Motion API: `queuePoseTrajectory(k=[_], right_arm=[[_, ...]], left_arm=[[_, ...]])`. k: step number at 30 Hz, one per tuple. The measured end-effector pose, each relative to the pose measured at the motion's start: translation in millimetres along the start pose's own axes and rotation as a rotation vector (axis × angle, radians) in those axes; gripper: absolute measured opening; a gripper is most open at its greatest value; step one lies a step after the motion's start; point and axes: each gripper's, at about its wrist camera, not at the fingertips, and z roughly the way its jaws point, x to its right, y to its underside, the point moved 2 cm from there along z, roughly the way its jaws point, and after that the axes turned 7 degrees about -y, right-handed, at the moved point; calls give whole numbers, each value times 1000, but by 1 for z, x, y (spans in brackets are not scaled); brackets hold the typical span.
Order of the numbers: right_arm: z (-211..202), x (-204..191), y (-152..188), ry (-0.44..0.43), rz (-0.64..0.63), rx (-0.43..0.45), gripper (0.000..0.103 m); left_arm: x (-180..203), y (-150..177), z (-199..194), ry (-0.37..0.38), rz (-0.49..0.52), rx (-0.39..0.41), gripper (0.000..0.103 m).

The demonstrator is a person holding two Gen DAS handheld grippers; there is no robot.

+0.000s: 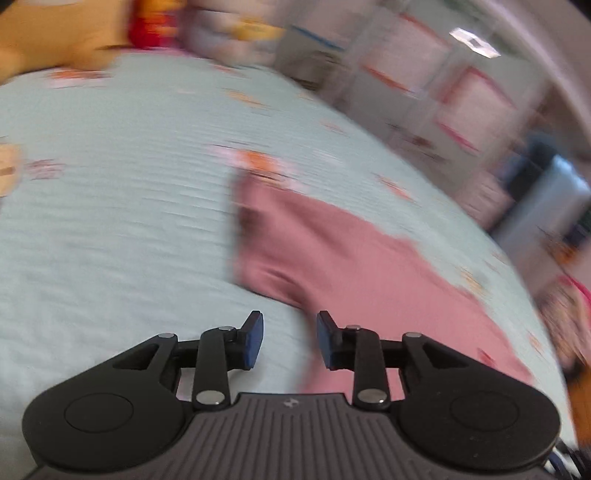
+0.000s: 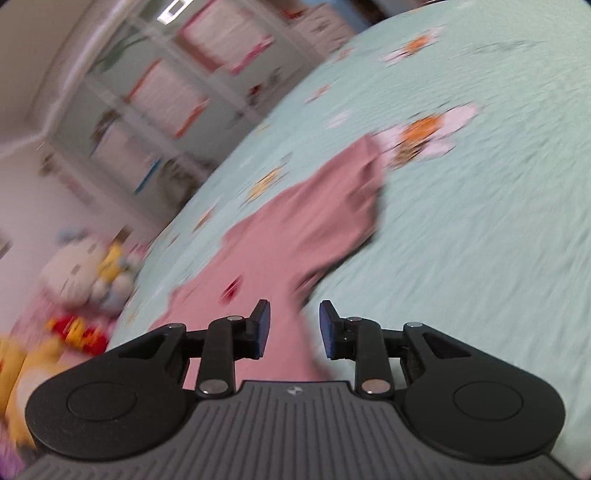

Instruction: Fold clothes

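A pink garment (image 1: 351, 258) lies spread and partly rumpled on a pale green bedspread (image 1: 110, 221). My left gripper (image 1: 290, 339) is open and empty, hovering above the garment's near left edge. In the right wrist view the same pink garment (image 2: 295, 229) stretches away from me on the bedspread (image 2: 480, 221). My right gripper (image 2: 294, 328) is open and empty, above the garment's near right edge. Both views are motion-blurred.
White shelving with pink-fronted bins (image 1: 461, 99) stands beyond the bed and also shows in the right wrist view (image 2: 166, 92). Plush toys (image 2: 85, 266) lie off the bed's left side. A yellow and red toy (image 1: 110, 29) lies at the far end.
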Motion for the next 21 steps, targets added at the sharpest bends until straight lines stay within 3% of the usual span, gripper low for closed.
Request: queuePoseTrajectory(k=[3,6,8,10,14,16,19,21], right_arm=[[12,-38,31,-56,-68,-90,30],[27,-63,71,-98,-101,-210,30],[34,-72,102,-91,-122,-326,30],[25,-78,125,-84,-179,-356,30],[-10,-112,151,-106,-400,-382,30],[-28,-133,170,-153,-515,-405,30],[-56,-177,227,-209,-847,-450,30],[-72,-188,256,-235,-949,-497,30]], left_arm=[[24,17,4,28,91,-21,37],[23,45,11,-100,161,-82,35],[13,64,3,-149,213,-111,18],[5,74,-24,-116,234,-112,19],[-10,92,-76,-144,252,-64,36],[-8,106,-104,-145,304,-19,36],[6,131,-141,-87,393,18,41],[16,155,-164,-13,450,3,45]])
